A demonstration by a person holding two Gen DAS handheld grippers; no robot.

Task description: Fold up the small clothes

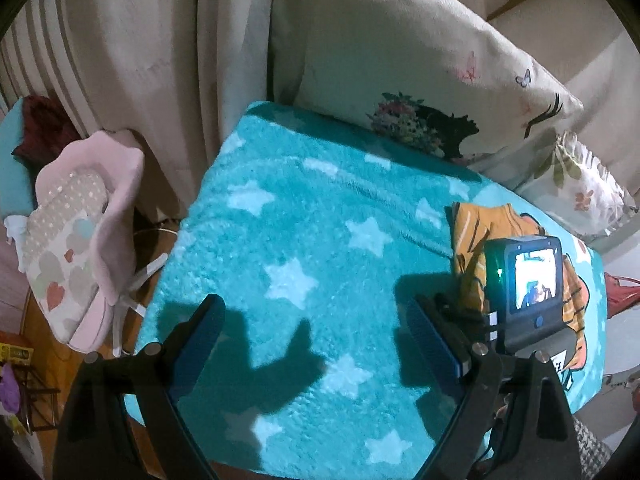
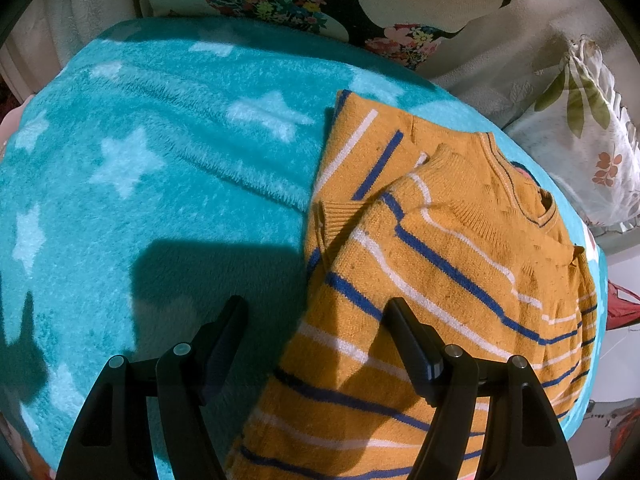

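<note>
Blanket point(image 2: 160, 208), turquoise with pale stars, spreads beneath both claws. Sweater point(image 2: 432, 280), mustard with blue and white stripes, lies under the wide-spread right gripper point(image 2: 316, 320), touching neither finger. Left gripper point(image 1: 316, 316) gapes wide over bare blanket, sweater to its right.

sweater point(image 2: 432, 264) on blanket point(image 2: 160, 168), seemingly before pillows point(image 2: 580, 128)
</note>
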